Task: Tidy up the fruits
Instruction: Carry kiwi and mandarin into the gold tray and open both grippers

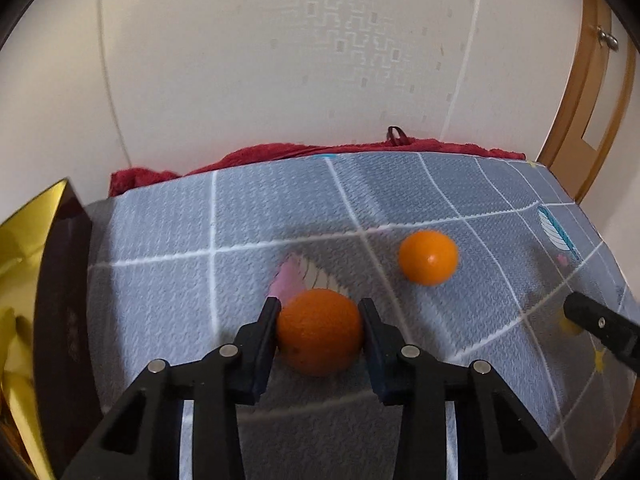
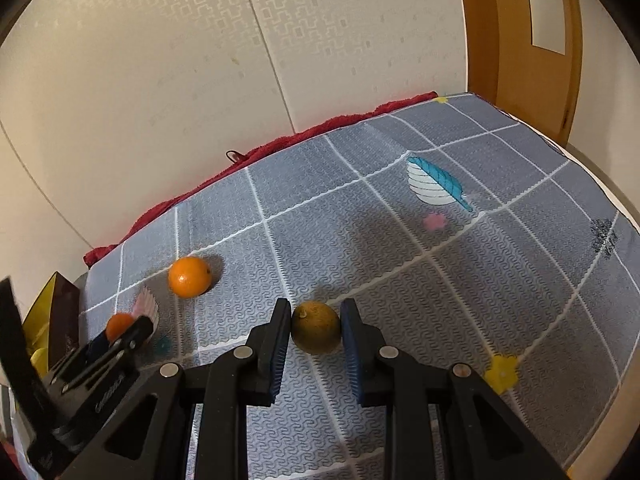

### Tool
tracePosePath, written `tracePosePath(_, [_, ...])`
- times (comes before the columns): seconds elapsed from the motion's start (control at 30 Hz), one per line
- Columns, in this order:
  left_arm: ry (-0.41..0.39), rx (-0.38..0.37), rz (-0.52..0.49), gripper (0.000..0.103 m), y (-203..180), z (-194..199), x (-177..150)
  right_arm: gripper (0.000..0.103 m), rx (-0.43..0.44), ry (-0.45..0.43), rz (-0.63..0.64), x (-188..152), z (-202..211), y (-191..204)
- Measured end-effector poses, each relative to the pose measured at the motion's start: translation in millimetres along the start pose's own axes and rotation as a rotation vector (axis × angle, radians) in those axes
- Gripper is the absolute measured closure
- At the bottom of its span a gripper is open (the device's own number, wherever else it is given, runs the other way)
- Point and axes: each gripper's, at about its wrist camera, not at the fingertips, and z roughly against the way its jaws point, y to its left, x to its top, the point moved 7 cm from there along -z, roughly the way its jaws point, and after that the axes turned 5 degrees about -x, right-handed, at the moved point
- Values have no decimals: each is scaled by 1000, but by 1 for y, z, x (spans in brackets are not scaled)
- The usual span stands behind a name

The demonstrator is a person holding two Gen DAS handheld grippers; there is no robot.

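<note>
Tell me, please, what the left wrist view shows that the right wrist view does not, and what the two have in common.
Only the left wrist view: the left gripper seen head on, its pads against the rough orange, and a door knob.

Only the right wrist view: the right gripper shut on a brownish fruit, plus a yellow flower print.

Both: the smooth orange lying free on the grey checked cloth, the red towel along the wall, and the dark box with gold lining.

Oranges showing bright on a grey checked cloth

Two oranges [image 1: 319,330] [image 1: 428,257] are glowing orange; a third fruit [image 2: 316,332] is looking brownish-yellow, perhaps dulled by shadow; the cloth [image 2: 500,280] is carrying white gridlines; a towel [image 1: 280,154] is showing dark red along its far edge.
</note>
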Motion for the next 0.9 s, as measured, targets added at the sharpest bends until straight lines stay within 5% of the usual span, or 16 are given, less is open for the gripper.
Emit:
tracePosePath(0.43, [-132, -75, 29, 64, 15, 93, -19, 77, 198, -47, 99, -13, 26, 77])
tracePosePath(0.9, [-222, 112, 148, 64, 165, 184, -47, 77, 497, -126, 366, -61, 80, 226])
